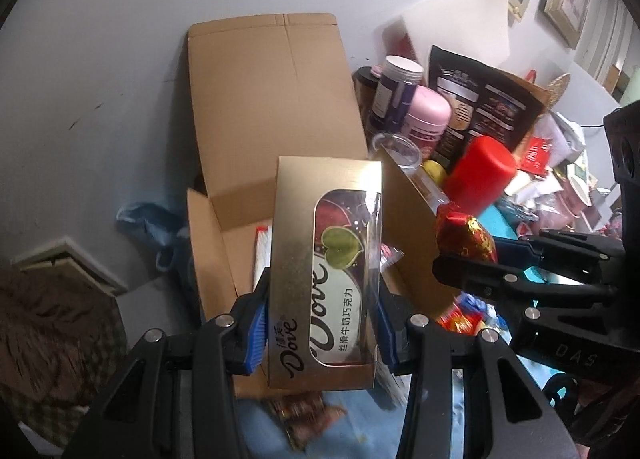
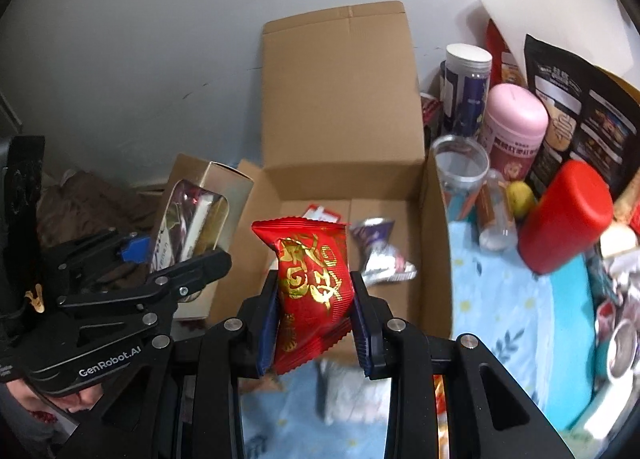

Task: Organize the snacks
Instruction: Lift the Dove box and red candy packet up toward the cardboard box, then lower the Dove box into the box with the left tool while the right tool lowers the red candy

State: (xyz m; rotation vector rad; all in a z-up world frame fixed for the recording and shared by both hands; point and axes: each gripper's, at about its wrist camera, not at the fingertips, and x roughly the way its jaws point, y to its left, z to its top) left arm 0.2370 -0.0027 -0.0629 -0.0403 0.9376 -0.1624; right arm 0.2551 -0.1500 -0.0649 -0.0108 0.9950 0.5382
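Left gripper (image 1: 320, 323) pinches a gold chocolate box (image 1: 324, 271) above the open cardboard box (image 1: 276, 99). Right gripper (image 2: 316, 323) pinches a red snack packet (image 2: 312, 287) over the same box, beside cluttered jars (image 2: 516, 127).

The gold chocolate box (image 1: 324, 271) read "Dove" twice, with "丝滑牛奶巧克力" beside the larger logo. The left gripper (image 2: 132, 279) body bore "GenRobot.AI".
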